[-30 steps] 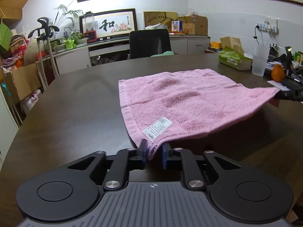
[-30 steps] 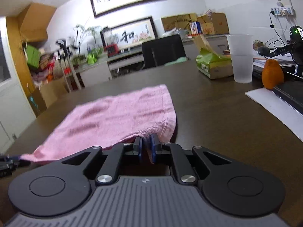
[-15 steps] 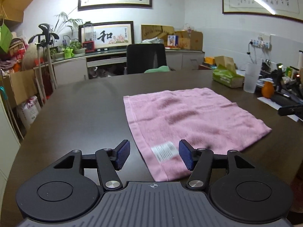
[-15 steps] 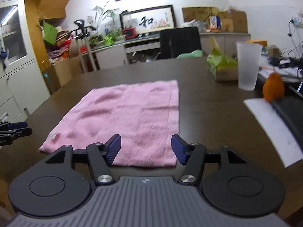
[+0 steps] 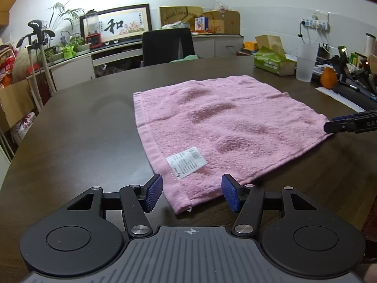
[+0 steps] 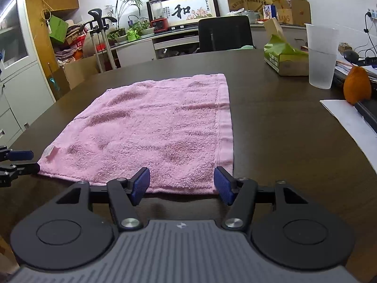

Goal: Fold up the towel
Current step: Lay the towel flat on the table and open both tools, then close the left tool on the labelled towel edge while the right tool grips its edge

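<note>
Now both pairs of blue pads stand apart, gripping nothing: the left gripper (image 5: 192, 195) spread, the right gripper (image 6: 182, 185) opening, each at 1 near corner of the pink towel (image 5: 226, 127), flat on the dark table (image 5: 70, 141).

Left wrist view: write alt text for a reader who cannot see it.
A pink towel lies flat on a dark table, its near corner with a white label between the open blue-padded left tongs, which do not touch it. The right tongs reach in at the towel's right corner.
</note>
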`<state>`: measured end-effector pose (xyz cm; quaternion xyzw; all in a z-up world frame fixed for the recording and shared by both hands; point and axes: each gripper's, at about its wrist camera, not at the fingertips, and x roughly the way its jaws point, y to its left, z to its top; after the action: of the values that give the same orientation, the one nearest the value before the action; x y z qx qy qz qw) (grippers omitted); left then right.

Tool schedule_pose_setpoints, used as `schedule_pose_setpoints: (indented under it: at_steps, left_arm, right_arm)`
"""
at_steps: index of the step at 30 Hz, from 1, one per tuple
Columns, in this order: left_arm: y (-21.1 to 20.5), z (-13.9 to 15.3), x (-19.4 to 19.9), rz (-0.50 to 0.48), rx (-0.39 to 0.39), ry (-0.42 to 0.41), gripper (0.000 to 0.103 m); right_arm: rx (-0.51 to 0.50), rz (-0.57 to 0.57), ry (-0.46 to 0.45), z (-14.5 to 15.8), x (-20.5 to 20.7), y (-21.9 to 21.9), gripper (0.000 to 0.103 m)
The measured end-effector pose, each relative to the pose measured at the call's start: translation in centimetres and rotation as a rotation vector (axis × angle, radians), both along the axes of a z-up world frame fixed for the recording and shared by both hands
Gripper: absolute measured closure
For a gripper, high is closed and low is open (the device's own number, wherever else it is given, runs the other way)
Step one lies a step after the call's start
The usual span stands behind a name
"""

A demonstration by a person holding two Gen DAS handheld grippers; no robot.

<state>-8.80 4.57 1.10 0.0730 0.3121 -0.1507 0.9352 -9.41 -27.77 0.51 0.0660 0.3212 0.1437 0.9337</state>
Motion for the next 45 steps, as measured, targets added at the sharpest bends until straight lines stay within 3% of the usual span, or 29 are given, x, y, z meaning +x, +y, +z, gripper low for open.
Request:
schedule_pose_setpoints:
  at_steps: [11,18,23,28,30,37,41,45]
  left_arm:
    - [-1.0,-0.5,-0.1,-0.003,0.034,0.018,0.049]
    - [-0.6,-0.4,-0.8,0.000,0.017,0.032,0.061]
    - [-0.8,-0.3,-0.7,-0.004,0.033,0.026,0.073]
    - [-1.2,-0.3,-0.5,-0.004,0.067,0.014,0.083]
    - [-1.3,-0.4,-0.5,-0.011,0.078,0.008,0.085]
    - [-1.7,-0.5,-0.7,-0.024,0.109,-0.005,0.090]
    - [-1.9,-0.6,-0.7,-0.017,0.118,-0.011,0.092]
    - [-1.9,-0.6,-0.7,0.001,0.107,-0.005,0.093]
  right_arm:
    - [-0.052,0.031,-0.052,-0.6,-0.4,0.5,0.034]
    - [-0.035,0.043,-0.056,-0.7,-0.5,0.0,0.034]
    - [-0.112,0.062,-0.068,-0.9,-0.9,1.1,0.020]
    - [-0.153,0.065,-0.077,-1.0,-1.0,1.6,0.021]
    - [-0.150,0.062,-0.077,-0.9,-0.9,1.4,0.025]
    - [-0.181,0.002,-0.065,-0.6,-1.0,0.7,0.068]
    - [-0.166,-0.021,-0.064,-0.6,-0.9,0.2,0.086]
    - [-0.098,-0.040,-0.066,-0.8,-0.9,-0.5,0.091]
